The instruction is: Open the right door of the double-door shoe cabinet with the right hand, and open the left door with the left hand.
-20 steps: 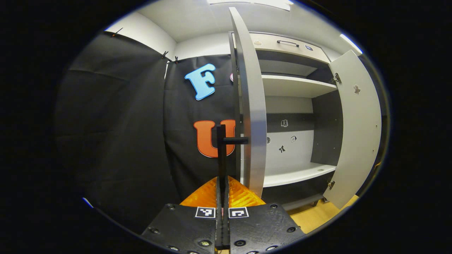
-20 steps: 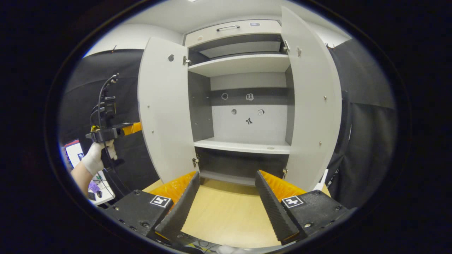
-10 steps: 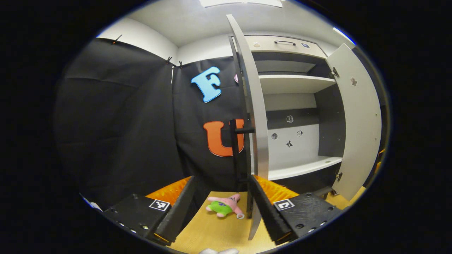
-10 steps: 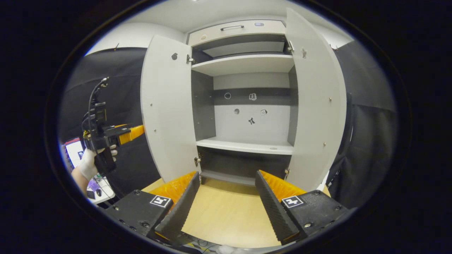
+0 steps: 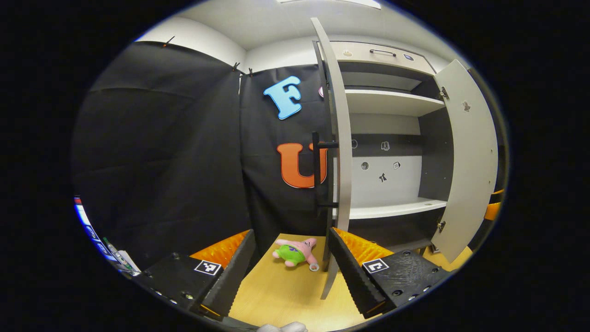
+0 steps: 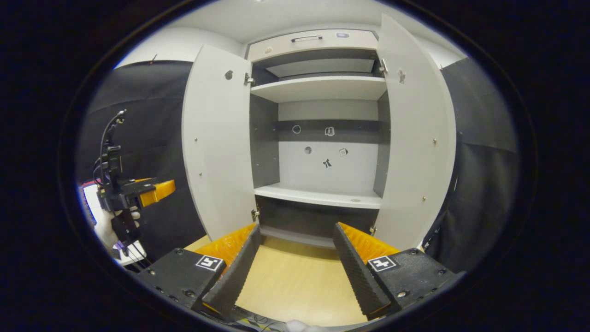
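The shoe cabinet (image 6: 322, 196) stands with both doors swung wide. In the right gripper view the left door (image 6: 216, 138) and right door (image 6: 417, 138) frame the bare shelves. My right gripper (image 6: 295, 272) is open in front of the cabinet's base, holding nothing. In the left gripper view the left door (image 5: 341, 138) appears edge-on, its black bar handle (image 5: 318, 175) ahead of and above my open left gripper (image 5: 290, 276), apart from it. The right door (image 5: 465, 157) hangs open beyond. The left gripper (image 6: 163, 189) also shows left of the left door, held by a gloved hand (image 6: 108, 230).
A pink and green plush toy (image 5: 295, 251) lies on the wooden floor (image 5: 281, 295) near the left door's foot. A drawer with a handle (image 6: 306, 38) tops the cabinet. Black cloth walls (image 5: 161, 152) close in on both sides. A small table with clutter (image 6: 126, 251) sits at the far left.
My left gripper opened off the left door's handle and drew back and down from the door. The right gripper stayed almost still.
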`<state>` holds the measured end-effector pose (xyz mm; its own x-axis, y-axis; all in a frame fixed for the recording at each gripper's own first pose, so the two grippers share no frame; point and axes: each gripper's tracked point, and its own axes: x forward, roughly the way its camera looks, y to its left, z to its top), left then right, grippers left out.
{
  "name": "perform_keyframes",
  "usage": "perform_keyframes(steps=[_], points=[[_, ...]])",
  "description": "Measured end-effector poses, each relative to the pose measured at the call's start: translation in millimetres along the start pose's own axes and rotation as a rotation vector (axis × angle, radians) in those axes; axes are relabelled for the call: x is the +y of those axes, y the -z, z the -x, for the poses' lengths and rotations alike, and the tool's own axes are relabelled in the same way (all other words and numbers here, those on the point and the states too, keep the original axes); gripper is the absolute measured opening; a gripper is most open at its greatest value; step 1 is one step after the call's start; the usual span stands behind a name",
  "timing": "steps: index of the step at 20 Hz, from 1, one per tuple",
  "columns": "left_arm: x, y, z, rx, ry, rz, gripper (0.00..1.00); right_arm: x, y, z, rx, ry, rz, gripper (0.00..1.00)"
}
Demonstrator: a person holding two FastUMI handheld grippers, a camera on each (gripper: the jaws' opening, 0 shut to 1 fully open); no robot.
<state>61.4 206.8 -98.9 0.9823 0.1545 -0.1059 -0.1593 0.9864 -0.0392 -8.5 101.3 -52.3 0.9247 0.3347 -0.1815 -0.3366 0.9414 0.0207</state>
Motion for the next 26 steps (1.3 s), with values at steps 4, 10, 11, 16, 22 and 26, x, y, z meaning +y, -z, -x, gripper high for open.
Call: perform_keyframes(steps=[4,10,11,16,22,26], points=[[-30.8,-19.6,14.3,-0.019,0.037,-0.009,0.95,-16.5,-15.1,3.3,-0.031,0.061,-0.014,0.99],[-88.8,-51.7,31.2,-0.051,0.129,-0.008,0.95,-50.0,-29.2,7.5,-0.062,0.171,-0.036,0.99],[-97.7,-52.2,31.9,-0.050,0.143,-0.002,0.95,-54.4,-28.3,8.1,-0.059,0.186,-0.039,0.99],[-137.6,-50.8,41.3,-0.056,0.185,-0.014,0.95,-69.4,-28.7,13.8,-0.068,0.240,-0.044,0.99],[-163.8,-42.9,41.1,-0.045,0.220,0.003,0.95,-80.5,-28.9,23.4,-0.088,0.294,-0.039,0.99],[-165.7,-40.7,37.0,-0.047,0.226,-0.014,0.95,-88.5,-27.2,29.9,-0.094,0.327,-0.046,0.99]])
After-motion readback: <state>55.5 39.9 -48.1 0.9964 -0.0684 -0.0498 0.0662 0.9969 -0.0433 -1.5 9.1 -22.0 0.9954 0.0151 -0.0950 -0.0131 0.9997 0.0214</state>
